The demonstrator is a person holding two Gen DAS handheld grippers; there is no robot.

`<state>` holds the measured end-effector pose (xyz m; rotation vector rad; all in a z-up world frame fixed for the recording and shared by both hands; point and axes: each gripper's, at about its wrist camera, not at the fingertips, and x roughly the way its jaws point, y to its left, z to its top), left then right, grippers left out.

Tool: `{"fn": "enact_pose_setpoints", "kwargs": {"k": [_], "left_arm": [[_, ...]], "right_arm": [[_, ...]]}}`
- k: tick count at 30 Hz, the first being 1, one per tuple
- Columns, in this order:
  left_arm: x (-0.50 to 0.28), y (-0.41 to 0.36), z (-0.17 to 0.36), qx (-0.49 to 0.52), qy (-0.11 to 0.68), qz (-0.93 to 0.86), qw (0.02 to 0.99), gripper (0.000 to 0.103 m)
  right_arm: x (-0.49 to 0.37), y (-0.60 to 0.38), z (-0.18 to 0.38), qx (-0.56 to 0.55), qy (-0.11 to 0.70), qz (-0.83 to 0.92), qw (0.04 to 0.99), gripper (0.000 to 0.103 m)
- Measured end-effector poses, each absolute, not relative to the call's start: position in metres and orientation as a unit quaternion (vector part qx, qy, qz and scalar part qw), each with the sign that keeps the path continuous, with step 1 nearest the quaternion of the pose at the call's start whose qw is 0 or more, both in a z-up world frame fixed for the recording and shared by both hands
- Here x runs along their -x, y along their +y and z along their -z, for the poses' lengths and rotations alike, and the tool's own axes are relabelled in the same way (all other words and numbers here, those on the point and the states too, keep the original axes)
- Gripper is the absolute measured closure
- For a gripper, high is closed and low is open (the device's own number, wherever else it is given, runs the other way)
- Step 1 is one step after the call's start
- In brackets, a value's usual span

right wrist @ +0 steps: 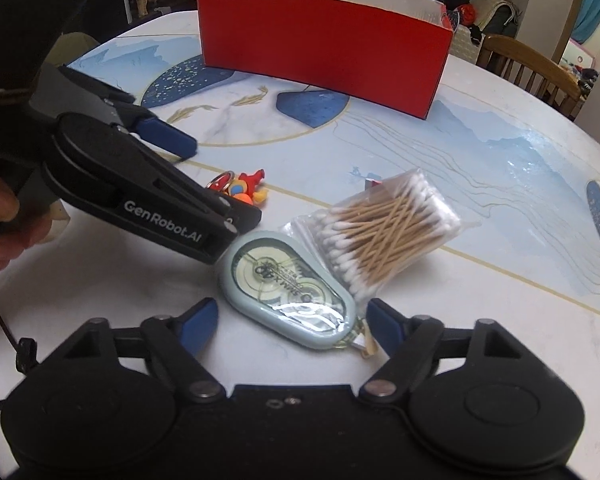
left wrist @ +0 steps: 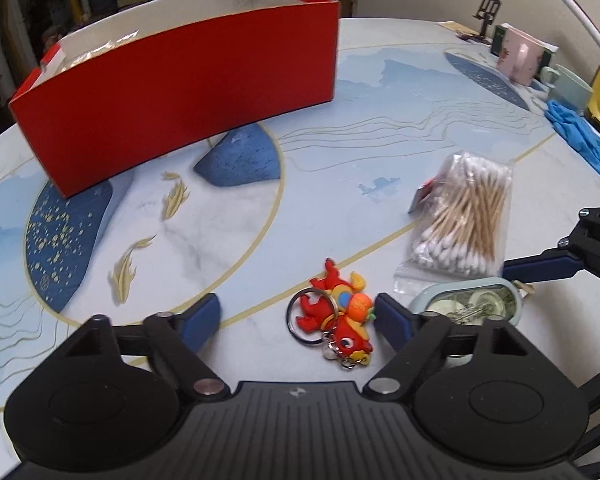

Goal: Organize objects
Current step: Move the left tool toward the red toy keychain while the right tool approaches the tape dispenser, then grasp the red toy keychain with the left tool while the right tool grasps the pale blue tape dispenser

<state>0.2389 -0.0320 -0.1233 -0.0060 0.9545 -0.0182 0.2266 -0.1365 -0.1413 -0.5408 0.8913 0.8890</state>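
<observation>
Table (left wrist: 380,152): round top, pale marble print with blue patches, gold lines and gold fish.
Red box (left wrist: 180,96): open-topped cardboard, white inside, stood towards the far edge of the table, well apart from the small items.
Keychain (left wrist: 340,316): red and orange rubber figure on a metal ring, lay flat near the near edge of the table.
Left gripper (left wrist: 298,314): jaws spread; keychain lay between the blue pads, right pad just beside the figure, left pad clear of it. No pinch seen.
Correction tape (right wrist: 288,288): pale blue oval dispenser with clear window, lay flat just right of the keychain.
Right gripper (right wrist: 290,318): jaws spread, one pad on each side of the dispenser's near end; right pad just beside it, left pad apart. Contact could not be told.
Cotton swabs (right wrist: 384,232): wooden-stick swabs in a clear zip bag, lay beyond the dispenser, bag edge touching it.
Hand (right wrist: 4,220): fingers wrapped round the left gripper's handle, seen in the right wrist view.
Far right edge of table: pink mug (left wrist: 520,60), pale green cup (left wrist: 568,84), blue glove (left wrist: 584,140).
Wooden chair (right wrist: 532,68): beyond the table's right edge.
</observation>
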Motion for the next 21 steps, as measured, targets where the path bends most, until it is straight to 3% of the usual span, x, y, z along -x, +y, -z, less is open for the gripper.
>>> {"fn": "enact_pose_setpoints", "kwargs": {"k": [7, 12, 21], "left_arm": [[-0.235, -0.042, 0.119, -0.015, 0.451, 0.039, 0.892, 0.062], [-0.235, -0.038, 0.118, -0.003, 0.453, 0.04, 0.89, 0.065], [-0.228, -0.027, 0.116, 0.019, 0.456, 0.033, 0.889, 0.066]], "right_arm": [[-0.22, -0.136, 0.138, 0.265, 0.397, -0.399, 0.783, 0.046], [-0.216, -0.136, 0.136, 0.277, 0.394, -0.4, 0.78, 0.061], [-0.214, -0.136, 0.137, 0.273, 0.394, -0.412, 0.775, 0.058]]}}
